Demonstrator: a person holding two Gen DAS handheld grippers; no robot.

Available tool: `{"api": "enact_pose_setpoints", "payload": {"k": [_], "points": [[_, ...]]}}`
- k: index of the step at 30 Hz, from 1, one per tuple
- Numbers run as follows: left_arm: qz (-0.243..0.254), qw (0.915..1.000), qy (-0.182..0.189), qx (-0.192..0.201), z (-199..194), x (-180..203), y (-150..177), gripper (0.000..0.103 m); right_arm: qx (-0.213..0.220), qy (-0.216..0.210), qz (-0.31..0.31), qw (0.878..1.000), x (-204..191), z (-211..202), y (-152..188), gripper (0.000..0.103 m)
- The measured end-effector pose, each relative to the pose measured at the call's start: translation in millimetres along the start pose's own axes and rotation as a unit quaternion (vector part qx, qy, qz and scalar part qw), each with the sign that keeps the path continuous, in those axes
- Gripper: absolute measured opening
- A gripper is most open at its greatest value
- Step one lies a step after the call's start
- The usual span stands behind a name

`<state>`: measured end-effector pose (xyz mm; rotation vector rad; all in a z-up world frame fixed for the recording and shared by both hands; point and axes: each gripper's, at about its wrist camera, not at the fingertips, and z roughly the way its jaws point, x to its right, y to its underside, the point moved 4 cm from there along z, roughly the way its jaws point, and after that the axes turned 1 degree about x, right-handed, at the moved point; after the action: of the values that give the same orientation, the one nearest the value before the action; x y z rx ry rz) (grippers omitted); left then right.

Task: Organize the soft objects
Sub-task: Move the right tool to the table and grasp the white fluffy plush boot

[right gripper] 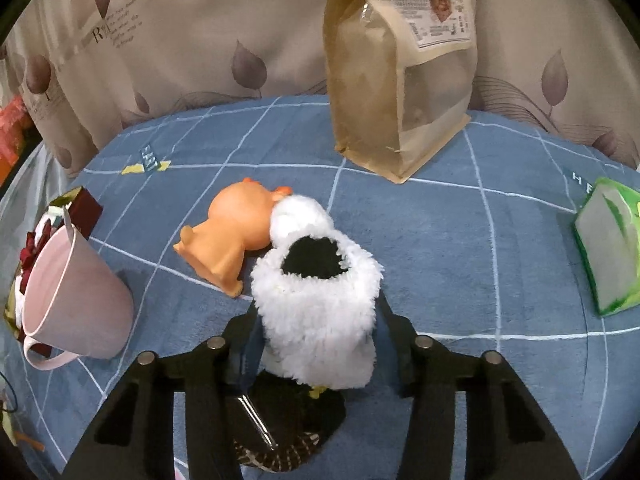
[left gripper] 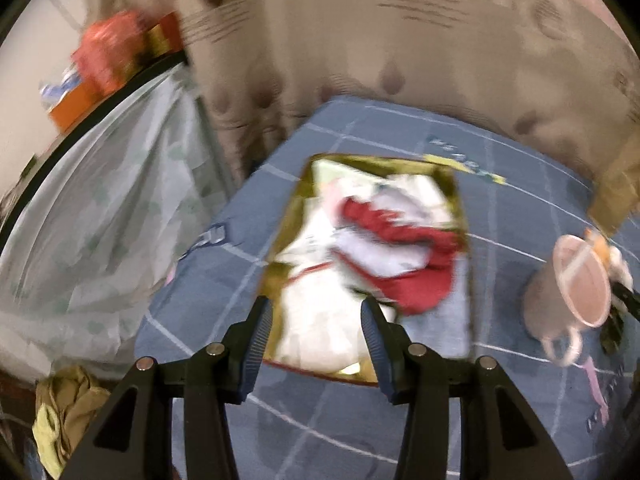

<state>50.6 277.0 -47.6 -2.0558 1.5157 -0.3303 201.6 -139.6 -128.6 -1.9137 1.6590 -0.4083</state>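
In the left wrist view, a gold-lined box (left gripper: 460,320) on the blue checked cloth holds white and red soft items (left gripper: 384,240). My left gripper (left gripper: 316,312) is open and empty, just above the box's near edge. In the right wrist view, my right gripper (right gripper: 316,312) is shut on a white fluffy plush toy with a black patch (right gripper: 316,300), held just above the cloth. An orange rubber animal toy (right gripper: 228,236) lies on its side right beyond it, touching the plush. The same box (right gripper: 86,204) shows at the far left.
A pink mug (right gripper: 76,304) lies tilted between the box and the toys; it also shows in the left wrist view (left gripper: 568,292). A tall kraft paper bag (right gripper: 400,80) stands at the back. A green packet (right gripper: 608,248) lies right. A curtain (right gripper: 180,40) hangs behind.
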Motion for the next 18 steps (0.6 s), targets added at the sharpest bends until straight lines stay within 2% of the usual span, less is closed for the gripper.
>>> {"api": "enact_pose_setpoints", "payload": {"k": [3, 8, 13, 18], "points": [[0.029, 0.9993, 0.022, 0.008, -8.4, 32.6, -7.1, 0.047, 0.009, 0.002, -0.001, 1.0, 5.9, -6.3, 1.8, 0.037], [0.08, 0.9947, 0.062, 0.021, -21.9, 89.6, -14.9, 0.049, 0.029, 0.032, 0.0, 0.999, 27.8, -22.4, 4.2, 0.036], [0.123, 0.9863, 0.106, 0.025, -32.7, 143.1, -14.0, 0.049, 0.041, 0.077, 0.011, 0.996, 61.5, -36.4, 8.3, 0.035], [0.17, 0.9727, 0.156, 0.022, -43.6, 199.5, -4.9, 0.049, 0.043, 0.105, 0.03, 0.993, 91.8, -45.2, 19.2, 0.035]]}}
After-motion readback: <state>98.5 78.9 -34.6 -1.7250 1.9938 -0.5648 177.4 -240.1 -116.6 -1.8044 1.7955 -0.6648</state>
